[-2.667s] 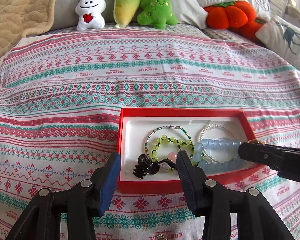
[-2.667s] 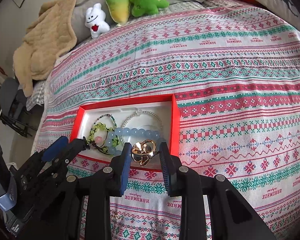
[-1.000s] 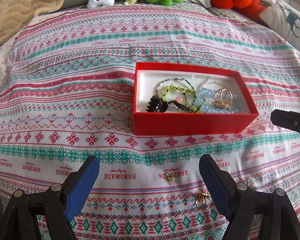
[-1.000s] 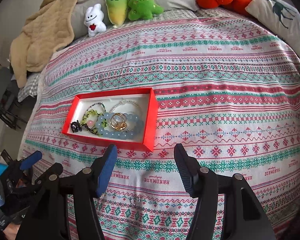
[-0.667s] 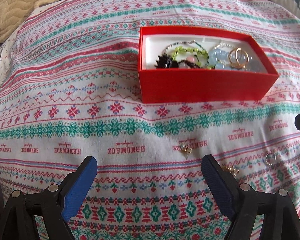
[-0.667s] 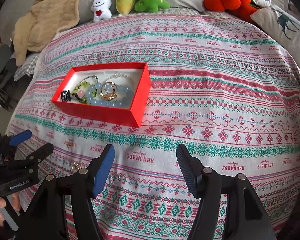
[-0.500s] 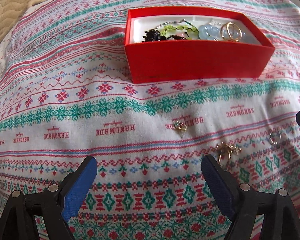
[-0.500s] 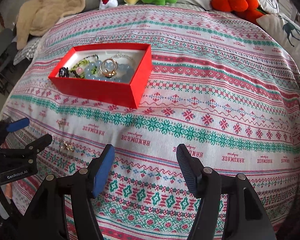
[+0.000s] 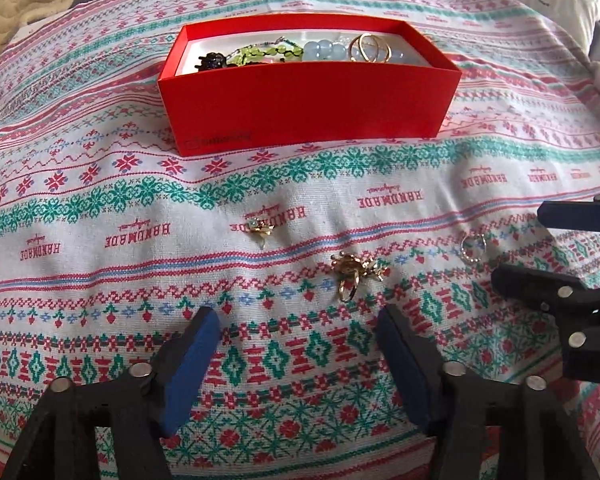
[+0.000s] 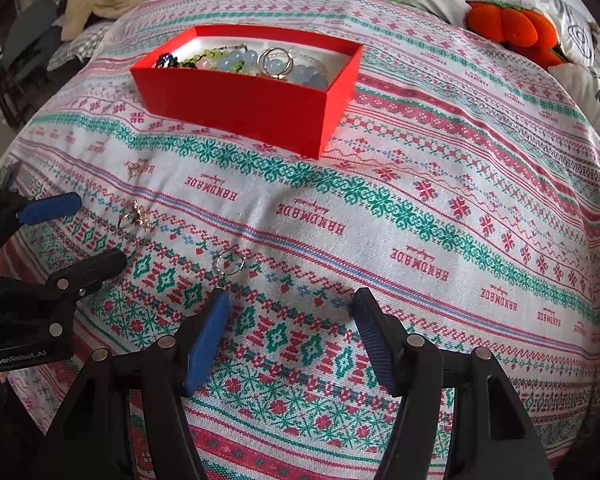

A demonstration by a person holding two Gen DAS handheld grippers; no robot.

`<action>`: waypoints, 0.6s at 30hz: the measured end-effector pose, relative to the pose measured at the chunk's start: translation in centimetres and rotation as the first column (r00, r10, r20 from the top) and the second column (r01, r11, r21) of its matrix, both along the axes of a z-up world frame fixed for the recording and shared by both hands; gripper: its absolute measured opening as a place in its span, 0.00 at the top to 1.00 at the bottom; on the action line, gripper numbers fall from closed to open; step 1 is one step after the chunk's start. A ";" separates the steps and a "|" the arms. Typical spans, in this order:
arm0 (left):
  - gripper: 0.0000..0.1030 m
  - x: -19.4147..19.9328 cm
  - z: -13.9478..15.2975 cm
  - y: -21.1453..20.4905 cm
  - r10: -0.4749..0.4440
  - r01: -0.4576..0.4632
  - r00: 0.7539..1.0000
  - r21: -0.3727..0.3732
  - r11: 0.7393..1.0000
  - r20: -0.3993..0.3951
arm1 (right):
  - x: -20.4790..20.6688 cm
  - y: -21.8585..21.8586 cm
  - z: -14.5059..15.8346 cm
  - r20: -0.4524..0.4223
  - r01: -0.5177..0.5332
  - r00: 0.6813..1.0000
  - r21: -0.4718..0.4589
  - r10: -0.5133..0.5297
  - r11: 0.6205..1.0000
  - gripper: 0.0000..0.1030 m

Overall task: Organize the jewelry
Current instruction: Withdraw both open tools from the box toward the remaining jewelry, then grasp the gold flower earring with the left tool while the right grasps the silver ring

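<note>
Gold flower ring (image 9: 354,270): lower centre, on bedspread (image 9: 100,208), small, light, rigid, likely slippery; take by band | left gripper (image 9: 298,330): just below it, jaws just narrowing, nothing between | right gripper (image 10: 290,308): parted, empty, beside silver ring (image 10: 229,263) | red box (image 9: 308,100): upper centre.

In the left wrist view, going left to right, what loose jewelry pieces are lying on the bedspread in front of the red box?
small gold ring with a pale stone → gold flower-shaped ring → thin silver ring
</note>
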State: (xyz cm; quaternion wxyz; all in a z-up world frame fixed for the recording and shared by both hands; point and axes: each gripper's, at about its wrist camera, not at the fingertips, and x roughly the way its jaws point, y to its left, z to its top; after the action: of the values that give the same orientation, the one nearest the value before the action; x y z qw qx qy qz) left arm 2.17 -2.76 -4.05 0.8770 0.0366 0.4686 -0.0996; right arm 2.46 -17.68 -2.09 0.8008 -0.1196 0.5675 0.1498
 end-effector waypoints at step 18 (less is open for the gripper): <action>1.00 0.6 0.2 -1.1 -0.038 0.038 0.999 -0.046 0.998 -0.011 | 0.4 0.3 -0.5 0.029 -0.032 0.999 0.006 0.032 0.999 0.26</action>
State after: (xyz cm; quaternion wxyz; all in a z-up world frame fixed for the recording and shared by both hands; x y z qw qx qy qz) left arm 2.73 -3.85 -3.87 0.8726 0.0248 0.4708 -0.1273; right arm 2.82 -17.43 -2.57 0.8068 -0.1283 0.5534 0.1627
